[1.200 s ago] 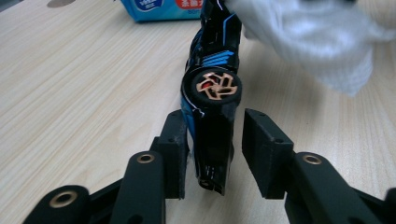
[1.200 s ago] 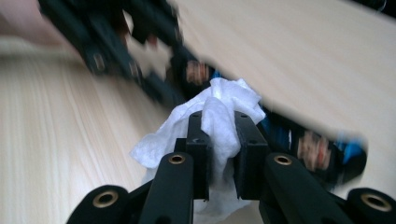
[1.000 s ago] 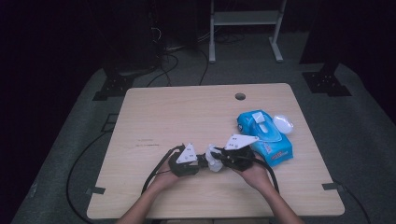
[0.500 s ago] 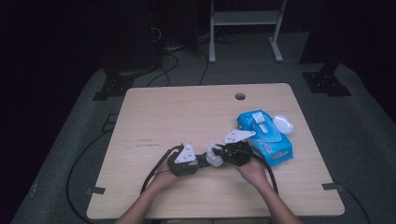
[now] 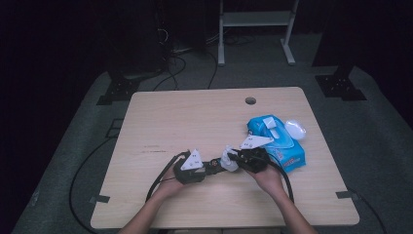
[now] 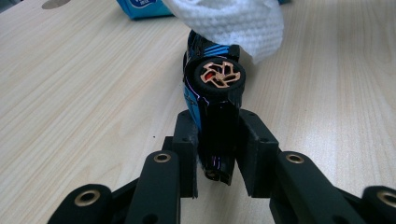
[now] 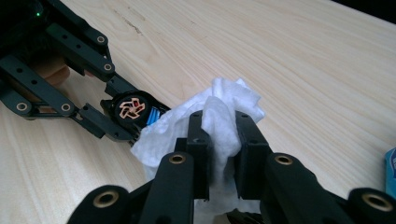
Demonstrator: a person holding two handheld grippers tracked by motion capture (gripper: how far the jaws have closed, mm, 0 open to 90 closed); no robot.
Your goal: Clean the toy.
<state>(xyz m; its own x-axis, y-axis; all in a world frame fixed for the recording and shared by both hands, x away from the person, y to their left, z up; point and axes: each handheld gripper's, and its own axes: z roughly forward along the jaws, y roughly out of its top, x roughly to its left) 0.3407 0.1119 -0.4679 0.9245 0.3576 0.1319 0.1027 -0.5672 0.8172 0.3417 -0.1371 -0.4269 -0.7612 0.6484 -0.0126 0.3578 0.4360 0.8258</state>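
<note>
While the hands sit low at the near edge, here's how it reads:

Left gripper: clamped on a small black and blue toy car, jaws pressing its flanks near one end, body standing on edge so a copper-spoked wheel faces the camera.

Right gripper: pinching a bunched white wipe, jaws squeezed onto the wad, loose folds spilling out toward the car.

Where the car is: just above the wooden table near the front edge, between the two hands, with the wipe draped against its far end.

Step in hand, my guess: wiping the car down, with the cloth working at the end away from the left jaws.

What could go wrong: the car is gripped only near one end, so a hard push from the wipe could lever it round or pop it out. The wipe is a soft wad, so it might slide through the right jaws or snag on the wheel and drag.

Around: a blue wipes pack lies just right of the right hand, with a white lid-like piece at its far side. A round hole sits in the table farther back.

In the way: the pack crowds the right hand's swing, and the cables trailing off the front could tug.
</note>
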